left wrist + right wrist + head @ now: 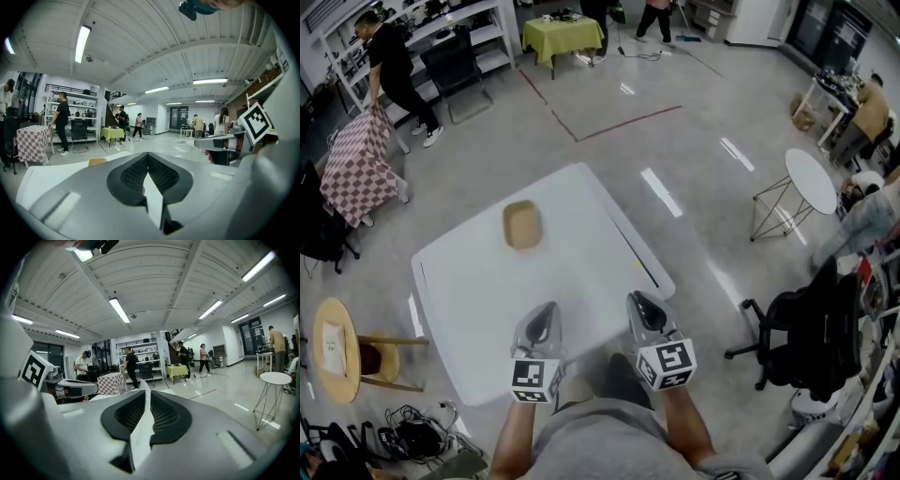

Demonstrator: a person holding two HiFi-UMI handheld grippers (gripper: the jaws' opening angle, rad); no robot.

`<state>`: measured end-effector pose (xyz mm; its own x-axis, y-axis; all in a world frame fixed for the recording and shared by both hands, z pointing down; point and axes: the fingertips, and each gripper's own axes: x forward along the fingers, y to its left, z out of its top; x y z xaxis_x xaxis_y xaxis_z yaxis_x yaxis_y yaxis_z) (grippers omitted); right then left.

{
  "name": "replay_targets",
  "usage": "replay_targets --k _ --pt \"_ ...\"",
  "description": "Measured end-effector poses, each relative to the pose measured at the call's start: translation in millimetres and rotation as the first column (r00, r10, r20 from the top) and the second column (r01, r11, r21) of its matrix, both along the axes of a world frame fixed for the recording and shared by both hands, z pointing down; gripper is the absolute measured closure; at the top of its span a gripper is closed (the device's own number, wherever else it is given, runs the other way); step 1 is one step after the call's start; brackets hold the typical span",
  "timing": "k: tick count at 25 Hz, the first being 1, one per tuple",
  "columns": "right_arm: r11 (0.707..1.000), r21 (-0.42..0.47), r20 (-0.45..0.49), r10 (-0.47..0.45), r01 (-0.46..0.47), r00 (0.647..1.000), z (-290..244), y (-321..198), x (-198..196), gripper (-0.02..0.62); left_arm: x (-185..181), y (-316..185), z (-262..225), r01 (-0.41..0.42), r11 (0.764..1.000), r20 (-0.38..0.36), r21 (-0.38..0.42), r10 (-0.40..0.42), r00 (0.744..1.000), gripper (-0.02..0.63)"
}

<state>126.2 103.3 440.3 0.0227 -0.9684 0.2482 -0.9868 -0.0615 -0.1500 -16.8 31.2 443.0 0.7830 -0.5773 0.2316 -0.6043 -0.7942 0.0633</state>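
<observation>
Head view: left gripper (546, 309) and right gripper (636, 298) over near edge of white square table (478, 291), tan rounded shallow tray (522, 225) far left, well apart; left gripper view: jaws together, empty; right gripper view: jaws together, empty.

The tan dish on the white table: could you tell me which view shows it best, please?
The head view: it looks down on the tan dish, showing its whole outline on the white table. The left gripper view catches only a low yellowish sliver of it beyond the jaws; the right gripper view does not show it.
</observation>
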Motion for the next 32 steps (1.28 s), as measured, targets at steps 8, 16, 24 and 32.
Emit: replay_targets --k 8,16,24,32 --pt "1.000 0.005 0.010 -0.007 0.007 1.000 -1.3 -1.7 0.7 0.557 2.0 -0.3 -0.4 0.002 1.000 -0.001 -0.002 -0.002 1.000 0.595" --pt "1.000 0.001 0.014 -0.014 0.014 1.000 1.7 0.1 0.0 0.558 1.2 1.8 1.5 0.008 1.000 -0.002 -0.001 -0.008 1.000 0.594" --pt "1.000 0.002 0.015 -0.015 0.015 1.000 0.0 1.2 -0.2 0.558 0.1 2.6 0.5 0.009 1.000 0.003 0.000 -0.009 1.000 0.595" --pt "1.000 0.001 0.022 -0.018 0.018 1.000 3.0 2.5 2.1 0.558 4.3 4.1 -3.1 0.008 1.000 -0.005 0.006 -0.008 1.000 0.594"
